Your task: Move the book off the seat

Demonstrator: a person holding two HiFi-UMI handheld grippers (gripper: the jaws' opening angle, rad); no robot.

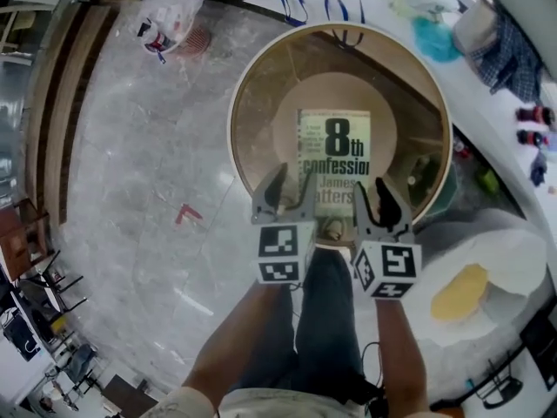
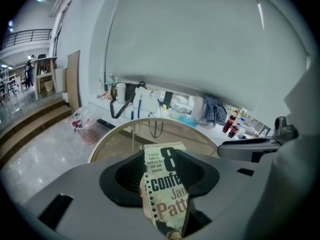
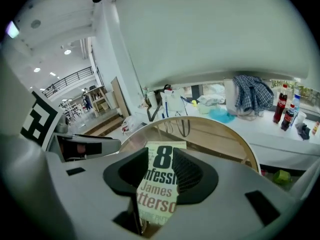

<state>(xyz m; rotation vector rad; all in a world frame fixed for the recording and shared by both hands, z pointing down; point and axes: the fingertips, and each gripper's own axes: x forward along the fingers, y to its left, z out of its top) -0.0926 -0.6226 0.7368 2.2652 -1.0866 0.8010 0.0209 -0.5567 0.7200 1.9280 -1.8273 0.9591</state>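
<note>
Book (image 1: 334, 159) between both pairs of jaws

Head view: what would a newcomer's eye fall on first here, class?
The book, with its bold black title, lies flat in the middle of the round tan seat. Poised at its near edge are the left hand-held gripper and the right hand-held gripper, jaws apart, one by each near corner.
</note>
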